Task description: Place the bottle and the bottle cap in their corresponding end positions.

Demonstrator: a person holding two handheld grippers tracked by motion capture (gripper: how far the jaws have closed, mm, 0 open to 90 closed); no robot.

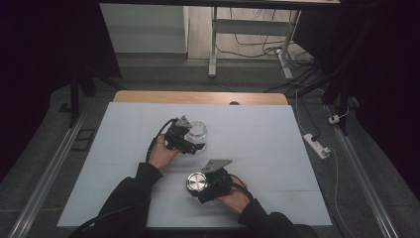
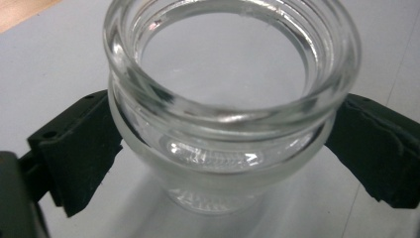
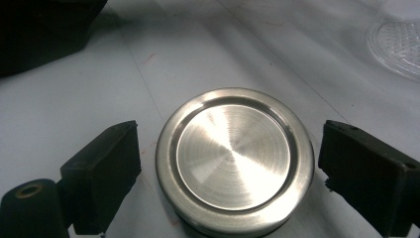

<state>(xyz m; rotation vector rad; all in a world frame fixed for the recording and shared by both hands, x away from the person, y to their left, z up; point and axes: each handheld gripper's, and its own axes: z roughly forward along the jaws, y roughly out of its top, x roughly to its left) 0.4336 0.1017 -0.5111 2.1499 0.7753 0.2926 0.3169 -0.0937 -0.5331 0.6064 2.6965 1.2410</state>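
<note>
I have the left gripper [image 1: 190, 144] around the glass jar [image 1: 197, 134] near the middle of the white surface [image 1: 124, 148]. Its jaws flank the jar below the threaded neck, spread just clear of the glass as far as I can tell, though the left pad sits very close. The jar is clear, empty, upright, mouth open.

My right gripper [image 1: 200, 191] straddles the metal lid [image 1: 196, 182], nearer the front edge, jaws parted with a gap on each side. The lid lies flat, brushed steel with a raised rim. Setting them apart leaves each free to be grabbed separately, I judge.
</note>
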